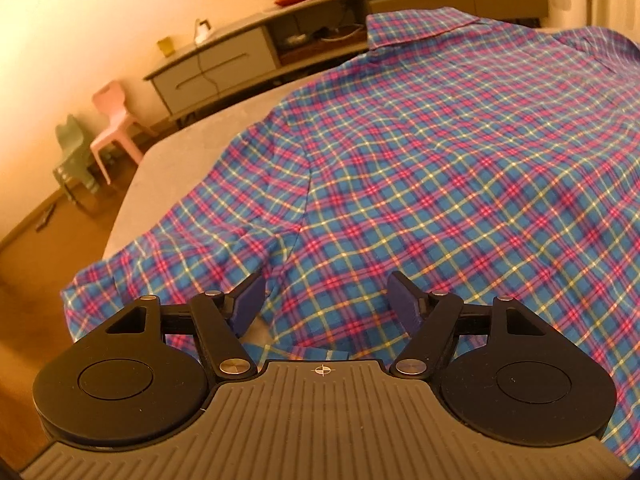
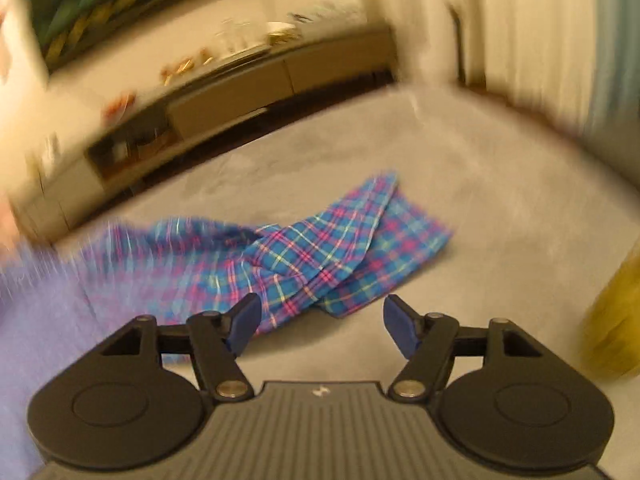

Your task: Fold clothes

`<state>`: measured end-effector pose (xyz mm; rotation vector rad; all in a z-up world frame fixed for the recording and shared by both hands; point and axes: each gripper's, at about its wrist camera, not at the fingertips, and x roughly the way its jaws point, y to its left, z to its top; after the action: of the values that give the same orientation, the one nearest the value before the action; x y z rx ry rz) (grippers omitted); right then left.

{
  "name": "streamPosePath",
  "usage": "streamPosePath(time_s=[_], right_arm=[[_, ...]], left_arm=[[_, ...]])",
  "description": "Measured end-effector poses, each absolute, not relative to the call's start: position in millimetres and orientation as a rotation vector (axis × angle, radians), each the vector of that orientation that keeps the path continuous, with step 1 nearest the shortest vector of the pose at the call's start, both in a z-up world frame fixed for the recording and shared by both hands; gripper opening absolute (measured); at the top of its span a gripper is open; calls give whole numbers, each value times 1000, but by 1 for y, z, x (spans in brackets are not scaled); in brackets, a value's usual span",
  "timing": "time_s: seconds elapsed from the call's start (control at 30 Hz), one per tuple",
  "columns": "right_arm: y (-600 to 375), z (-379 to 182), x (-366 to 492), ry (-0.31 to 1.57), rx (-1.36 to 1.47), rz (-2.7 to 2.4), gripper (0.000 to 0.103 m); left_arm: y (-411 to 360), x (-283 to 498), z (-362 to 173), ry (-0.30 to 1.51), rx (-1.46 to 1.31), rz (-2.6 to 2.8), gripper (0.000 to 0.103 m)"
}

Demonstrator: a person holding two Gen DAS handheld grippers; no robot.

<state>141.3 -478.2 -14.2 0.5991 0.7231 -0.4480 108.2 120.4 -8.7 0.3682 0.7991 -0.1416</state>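
Both grippers spread wide over a plaid shirt on the grey table.

The left gripper (image 1: 326, 300) hovers low over the plaid shirt (image 1: 440, 168) near its hem, empty. The right gripper (image 2: 320, 322), empty too, points at a twisted sleeve (image 2: 344, 256) lying just ahead on the grey table (image 2: 500, 200).

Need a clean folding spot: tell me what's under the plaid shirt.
The blue-and-pink plaid shirt lies on a grey padded surface, bare beside it. Whatever sits beneath the fabric itself is covered.
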Motion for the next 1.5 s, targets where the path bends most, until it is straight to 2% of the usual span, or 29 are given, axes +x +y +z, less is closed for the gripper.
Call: streamPosePath(time_s=[0.1,0.17,0.2,0.23,0.37,0.43,0.57,0.6,0.7,0.8,0.87,0.97,1.03,1.1,1.17,1.23,1.27,1.4,1.5], right_arm=[[-499,-35,155,686,730,-418,62],[-503,-37,170,686,728,-375,20],[-501,-34,174,667,719,-345,8],[-499,-29,176,637,706,-318,7],[-483,21,146,350,639,-257,6],[-476,31,131,312,638,-253,7],[-464,3,121,620,669,-433,7],[-463,1,120,623,685,-442,7],[-461,-3,118,631,734,-472,19],[-460,-7,116,637,778,-501,50],[-469,-9,119,629,760,-515,51],[-488,-16,134,636,723,-527,48],[-503,-30,151,656,699,-496,3],[-503,-18,148,551,677,-453,3],[-492,16,127,336,647,-381,3],[-481,39,103,196,652,-320,3],[-479,34,98,254,661,-356,3],[-479,-8,85,565,719,-531,3],[-491,-34,86,671,813,-539,4]], left_arm=[[123,108,-9,804,345,-136,63],[124,110,-9,805,342,-137,65],[126,111,-9,803,339,-137,67],[127,112,-9,803,333,-136,68],[132,118,-10,808,309,-139,72],[135,119,-10,806,311,-145,73],[140,117,-10,805,324,-154,73],[141,116,-10,804,331,-156,73],[147,115,-10,805,331,-156,73],[150,113,-10,805,324,-157,73],[147,114,-10,803,325,-155,73],[145,112,-10,797,330,-152,73],[146,111,-10,794,328,-151,73],[147,112,-10,801,314,-149,74],[148,113,-9,811,304,-136,73],[144,110,-5,810,323,-114,66],[141,104,0,797,336,-101,62],[118,81,38,724,355,-109,64],[85,69,74,656,361,-131,65]])
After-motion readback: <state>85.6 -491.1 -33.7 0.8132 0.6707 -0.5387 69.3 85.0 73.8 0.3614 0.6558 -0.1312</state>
